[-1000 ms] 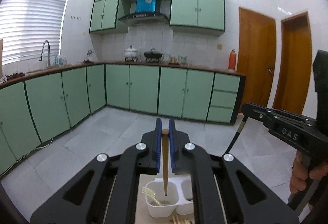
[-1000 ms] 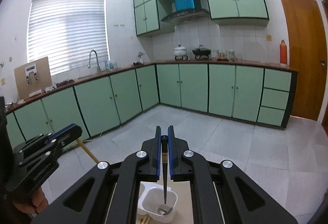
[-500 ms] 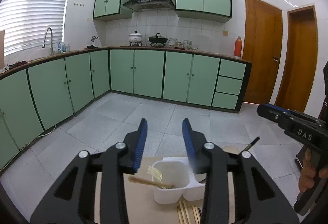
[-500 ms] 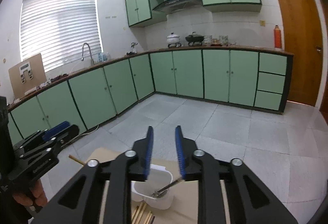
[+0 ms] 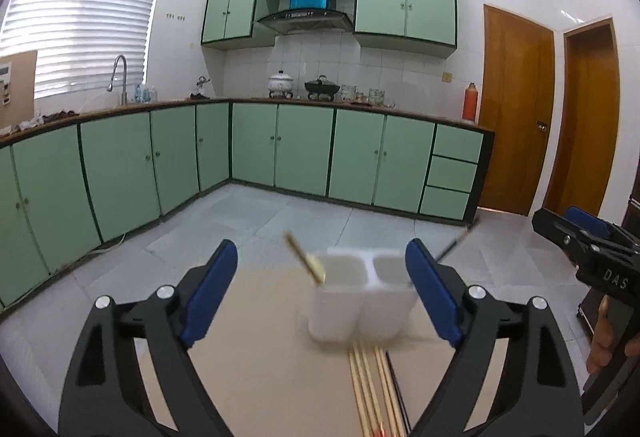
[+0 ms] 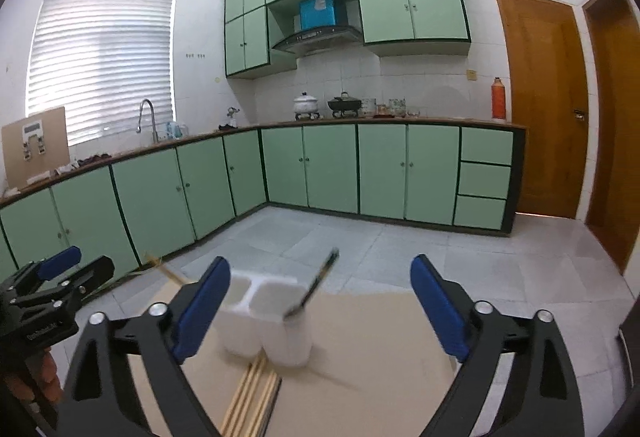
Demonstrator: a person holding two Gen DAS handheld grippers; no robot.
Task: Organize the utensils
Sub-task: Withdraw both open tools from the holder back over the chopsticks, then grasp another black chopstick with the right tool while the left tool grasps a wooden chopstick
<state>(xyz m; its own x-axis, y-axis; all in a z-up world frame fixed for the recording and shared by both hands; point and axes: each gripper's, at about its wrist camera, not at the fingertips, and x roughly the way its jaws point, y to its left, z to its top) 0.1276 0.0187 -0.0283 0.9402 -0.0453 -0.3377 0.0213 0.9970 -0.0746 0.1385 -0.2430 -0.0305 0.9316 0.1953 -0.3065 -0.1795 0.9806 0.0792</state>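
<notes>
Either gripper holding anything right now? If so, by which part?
Nothing held. Left gripper and right gripper are both open; the wooden utensil and dark utensil stand in the holder.

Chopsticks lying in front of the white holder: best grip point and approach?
Take one of the chopsticks at mid-shaft, from above, fingers spanning its width. They lie flat on the table, packed parallel, far ends at the holder, so an outer stick is probably easiest. Both hand-held grippers, left and right, are open.

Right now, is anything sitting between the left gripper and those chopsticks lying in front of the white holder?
Nothing visible does. The left gripper is open above the table, and the chopsticks lie bare on it, just in front of the white holder.
</notes>
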